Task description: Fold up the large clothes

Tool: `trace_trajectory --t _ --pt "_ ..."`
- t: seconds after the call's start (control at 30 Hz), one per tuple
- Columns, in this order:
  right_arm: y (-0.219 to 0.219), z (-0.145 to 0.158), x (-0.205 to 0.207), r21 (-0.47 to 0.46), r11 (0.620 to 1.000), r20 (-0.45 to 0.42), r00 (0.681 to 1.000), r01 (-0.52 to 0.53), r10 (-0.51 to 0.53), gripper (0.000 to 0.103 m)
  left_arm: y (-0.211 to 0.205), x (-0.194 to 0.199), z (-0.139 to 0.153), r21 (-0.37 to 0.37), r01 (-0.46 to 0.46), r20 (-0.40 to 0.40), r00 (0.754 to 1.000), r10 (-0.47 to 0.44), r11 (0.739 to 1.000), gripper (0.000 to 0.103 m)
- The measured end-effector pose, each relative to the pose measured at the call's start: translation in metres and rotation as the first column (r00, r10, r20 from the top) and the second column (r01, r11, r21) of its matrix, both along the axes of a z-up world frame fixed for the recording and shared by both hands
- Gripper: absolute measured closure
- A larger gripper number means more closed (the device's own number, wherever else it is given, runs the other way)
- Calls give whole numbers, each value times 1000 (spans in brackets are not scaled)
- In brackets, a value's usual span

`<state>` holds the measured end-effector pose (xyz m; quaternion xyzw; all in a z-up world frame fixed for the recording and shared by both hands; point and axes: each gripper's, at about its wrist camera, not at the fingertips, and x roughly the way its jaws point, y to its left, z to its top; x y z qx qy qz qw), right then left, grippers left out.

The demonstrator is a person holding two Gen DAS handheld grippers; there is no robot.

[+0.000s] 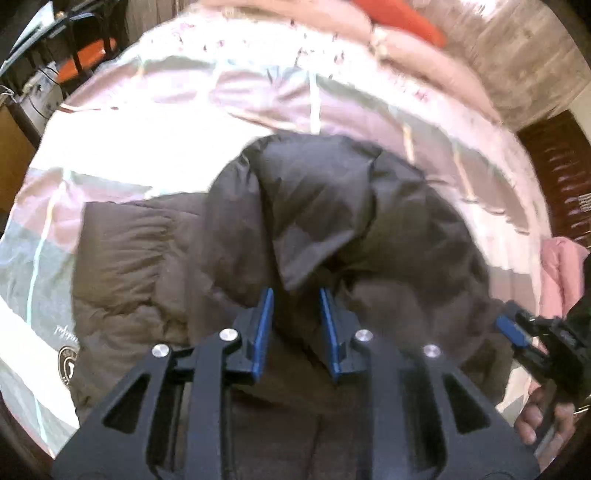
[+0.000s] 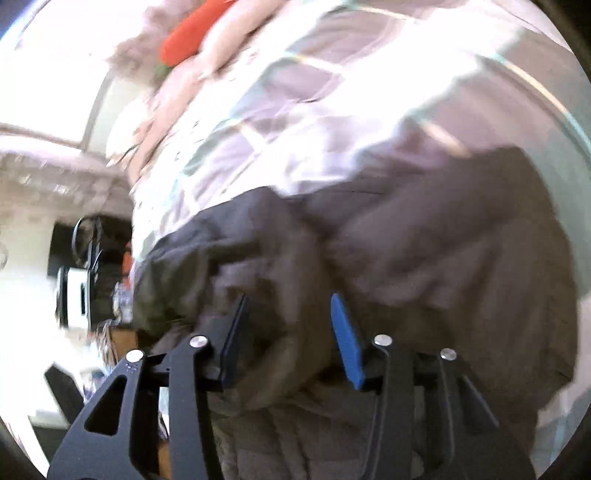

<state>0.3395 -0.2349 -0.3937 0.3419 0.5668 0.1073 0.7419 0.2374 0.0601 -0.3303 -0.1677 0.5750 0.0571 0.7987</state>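
A big dark brown-grey puffer jacket point(image 1: 332, 229) lies bunched on a bed with a pink, grey and white quilt point(image 1: 147, 140). My left gripper point(image 1: 295, 295) hovers over the jacket's middle with its blue-padded jaws apart; a fold of the fabric rises just ahead of the fingertips. A round logo patch point(image 1: 68, 365) shows on the jacket at the left. My right gripper point(image 2: 288, 299) is over the same jacket point(image 2: 443, 258), jaws wide apart with fabric bulging between them. It also shows in the left wrist view point(image 1: 517, 332) at the right edge, held by a hand.
A pink pillow or blanket with an orange item point(image 1: 402, 18) lies at the bed's head. A pink cloth point(image 1: 561, 266) hangs at the right edge. Dark wooden furniture point(image 1: 561, 177) stands right of the bed. A chair and clutter point(image 1: 74, 62) stand at the far left.
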Motion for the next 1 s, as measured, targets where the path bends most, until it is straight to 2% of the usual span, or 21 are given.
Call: trace_trajectory --t 0.1,0.13,0.17,0.27,0.37,0.43,0.47,0.6,0.67,0.73,0.8,0.87,1.0 --pt "44 -2 21 7 992 10 992 -124 124 59 -4 9 -35 35 25 -103 994 -22 999 78" --pt "64 -12 30 -20 983 -18 983 -182 181 59 -5 9 -47 38 21 -132 991 -16 999 77" --pt "77 -24 35 -56 973 -63 973 -225 222 59 0 7 -59 9 -14 -150 989 15 1000 75" --pt "92 -65 42 -156 949 -148 957 -273 251 63 21 3 -80 -97 -117 -179 979 99 988 75" --pt "85 -91 50 -120 961 -183 957 -249 225 64 9 10 -81 -33 -79 -197 978 71 996 75" --pt "87 -88 54 -130 954 -201 949 -270 241 64 2 13 -68 -25 -74 -173 983 68 997 77" --pt "85 -80 53 -127 954 -193 950 -272 245 64 0 8 -53 -43 -72 -136 989 65 997 77" --pt "66 -29 31 -155 950 -50 963 -270 265 62 -8 -16 -20 -48 -67 -56 996 64 997 75" --pt "58 -5 19 -151 951 15 961 -270 276 62 -12 -23 -23 -63 -84 -72 994 79 994 74" --pt "60 6 12 -126 950 38 956 -285 292 62 -16 -33 -43 -89 -95 -122 989 84 992 74" --pt "71 3 6 -93 948 25 951 -305 309 62 -25 -36 -68 -79 -96 -168 982 82 992 74" --pt "90 -16 5 -102 938 -25 943 -333 332 62 -34 -31 -81 -34 -87 -186 979 79 996 73" --pt "110 -59 -2 -194 894 -115 914 -404 388 62 -43 -25 -77 -24 -66 -188 980 60 998 73"
